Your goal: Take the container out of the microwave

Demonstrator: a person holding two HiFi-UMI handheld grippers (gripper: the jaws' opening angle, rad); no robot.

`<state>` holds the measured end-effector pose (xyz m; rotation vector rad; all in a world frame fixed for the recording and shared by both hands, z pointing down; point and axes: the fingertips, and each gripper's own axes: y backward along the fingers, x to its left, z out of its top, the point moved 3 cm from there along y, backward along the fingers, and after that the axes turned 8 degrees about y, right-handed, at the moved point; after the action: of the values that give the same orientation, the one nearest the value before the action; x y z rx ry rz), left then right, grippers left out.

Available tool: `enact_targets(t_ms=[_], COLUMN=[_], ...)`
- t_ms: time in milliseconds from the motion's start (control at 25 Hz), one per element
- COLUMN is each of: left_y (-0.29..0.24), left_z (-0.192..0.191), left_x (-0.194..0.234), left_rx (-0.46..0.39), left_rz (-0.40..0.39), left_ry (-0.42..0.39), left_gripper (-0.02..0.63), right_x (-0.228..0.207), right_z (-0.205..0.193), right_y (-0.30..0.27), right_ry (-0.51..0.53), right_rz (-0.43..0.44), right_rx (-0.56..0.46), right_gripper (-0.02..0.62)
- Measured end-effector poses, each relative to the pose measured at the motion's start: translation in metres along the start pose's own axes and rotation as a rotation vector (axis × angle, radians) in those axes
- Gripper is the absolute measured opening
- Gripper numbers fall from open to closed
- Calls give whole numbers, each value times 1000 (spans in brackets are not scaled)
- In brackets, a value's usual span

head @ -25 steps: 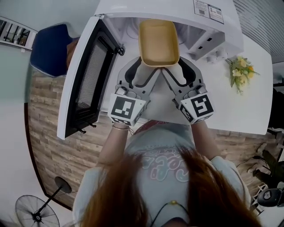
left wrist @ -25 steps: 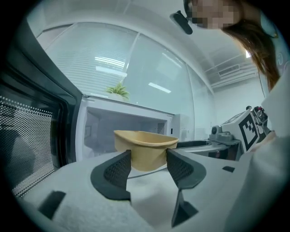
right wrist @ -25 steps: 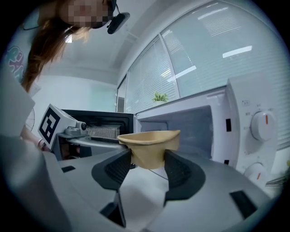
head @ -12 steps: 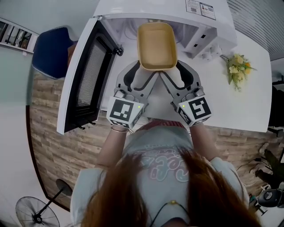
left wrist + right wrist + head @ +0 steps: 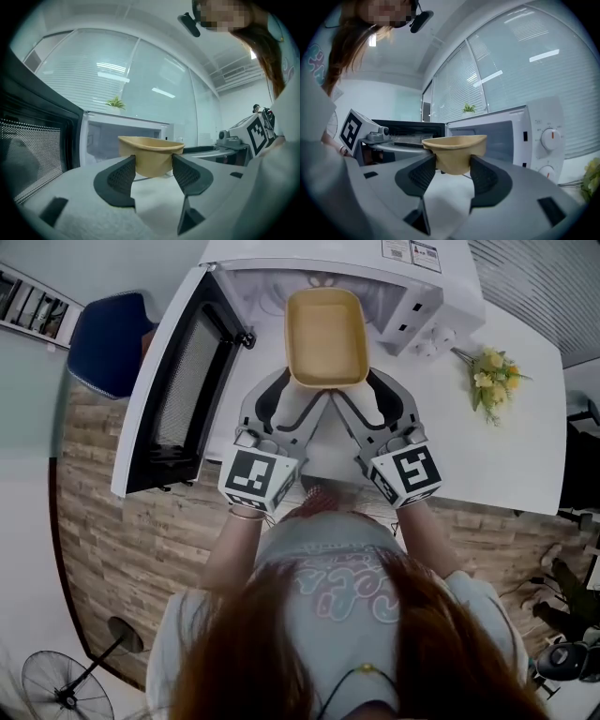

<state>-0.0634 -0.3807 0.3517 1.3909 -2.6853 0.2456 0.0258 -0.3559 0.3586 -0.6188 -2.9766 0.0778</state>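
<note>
While the tan container (image 5: 326,337) hangs at the open mouth of the microwave (image 5: 441,296), its near corners clamped by the left tool (image 5: 305,390) and right tool (image 5: 356,388), it looks light, stiff and smooth, best gripped on the wall under its rim.

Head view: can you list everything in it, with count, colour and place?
Tan rectangular plastic container: one, tan, held at the microwave's open front.
White microwave oven: one, white, on the table, door open leftward.
White table: one, white, under the microwave.
Bunch of yellow flowers: one, yellow, on the table's right.
Blue chair: one, blue, left of the door.
Black floor fan: one, black, bottom left.
Left gripper, right gripper: two, grey, each shut on the container.
</note>
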Motion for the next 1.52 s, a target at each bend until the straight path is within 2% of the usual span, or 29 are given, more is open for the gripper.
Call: enact_targets(t_ms=[400,520,760,1520], left_y=[32,48,81,144], left_z=[-7,-15,-9,-11], left_x=[-40,-58,-93,-178], left_rx=[-7,12,-34,-57], left_rz=[13,26,36,19], left_ry=[-6,14,10,-27], left_gripper=[242,242,242,242], right_x=[23,33,57,100], right_z=[1,2,13,27], right_y=[45,65,106,203], right_ry=[2,10,23,50], right_rz=[17,27,36,20], right_rx=[-7,-1,-16,-55], right_gripper=[221,219,219,219])
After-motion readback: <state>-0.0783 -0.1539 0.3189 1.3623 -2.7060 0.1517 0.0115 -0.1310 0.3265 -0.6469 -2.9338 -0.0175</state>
